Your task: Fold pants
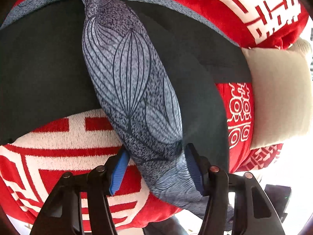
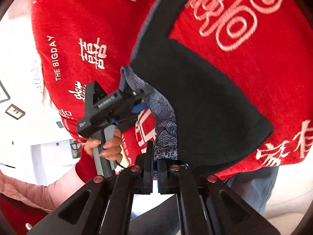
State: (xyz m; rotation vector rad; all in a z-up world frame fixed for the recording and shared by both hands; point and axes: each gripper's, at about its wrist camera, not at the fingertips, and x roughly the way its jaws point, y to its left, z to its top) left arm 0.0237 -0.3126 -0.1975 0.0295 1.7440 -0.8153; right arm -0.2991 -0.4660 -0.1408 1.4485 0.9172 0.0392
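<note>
The pants point(image 1: 45, 64) are dark, with a blue-grey leaf-print waistband point(image 1: 133, 82), and lie on a red blanket point(image 1: 58, 156). The waistband is stretched between both grippers. My left gripper point(image 1: 156, 168) has its blue pads wide apart, with the waistband fabric running loosely between them. In the right wrist view my right gripper point(image 2: 154, 168) is shut on the waistband point(image 2: 166, 137). The dark pants point(image 2: 205, 107) spread beyond it. The left gripper point(image 2: 125, 107) shows there too, held by a hand point(image 2: 109, 146).
The red blanket with white characters point(image 2: 234, 19) covers the surface. A beige cushion point(image 1: 279, 90) lies at the right edge in the left wrist view. A pink sleeve point(image 2: 29, 188) and the person's jeans point(image 2: 250, 188) are near the bottom of the right wrist view.
</note>
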